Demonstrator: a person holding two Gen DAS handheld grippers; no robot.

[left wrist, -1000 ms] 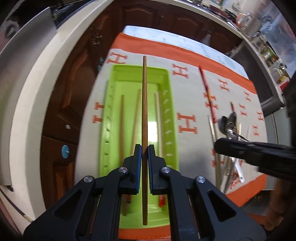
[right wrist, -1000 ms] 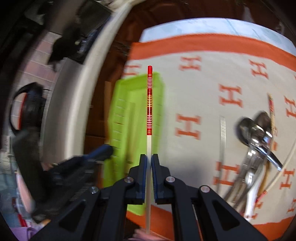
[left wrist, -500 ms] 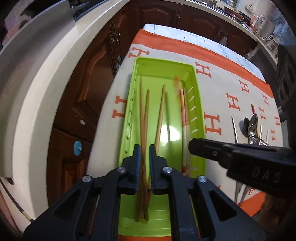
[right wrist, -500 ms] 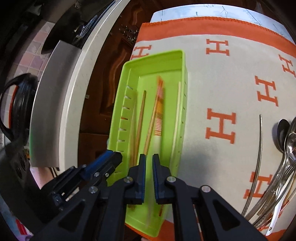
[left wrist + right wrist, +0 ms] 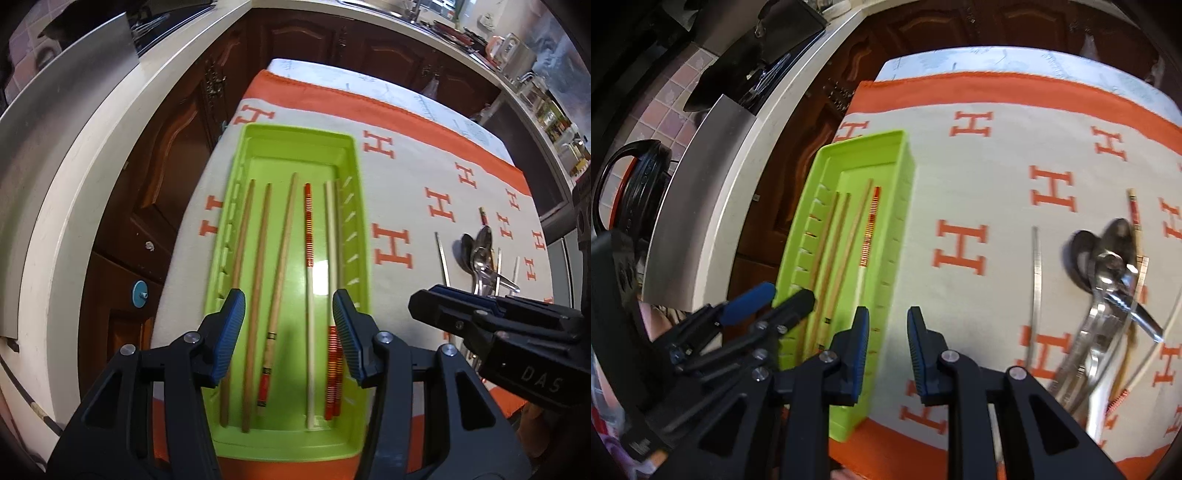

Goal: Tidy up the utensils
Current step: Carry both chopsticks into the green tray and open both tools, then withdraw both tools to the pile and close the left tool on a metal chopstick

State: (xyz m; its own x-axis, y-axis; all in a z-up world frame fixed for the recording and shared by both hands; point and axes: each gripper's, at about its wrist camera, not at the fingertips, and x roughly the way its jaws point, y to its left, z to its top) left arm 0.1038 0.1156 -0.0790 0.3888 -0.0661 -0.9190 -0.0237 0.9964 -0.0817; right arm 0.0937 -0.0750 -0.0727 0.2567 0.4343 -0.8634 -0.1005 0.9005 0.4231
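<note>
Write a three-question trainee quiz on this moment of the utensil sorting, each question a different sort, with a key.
1. True or false: the left gripper is shut on a chopstick.
2. Multiple choice: where do the spoons lie? A) in the green tray B) on the cloth to the right of the tray C) on the counter
3. Fill in: the right gripper stands ____, holding nothing.

Key: 1 false, its jaws are spread over the chopsticks lying in the tray; 2 B; 3 open.
</note>
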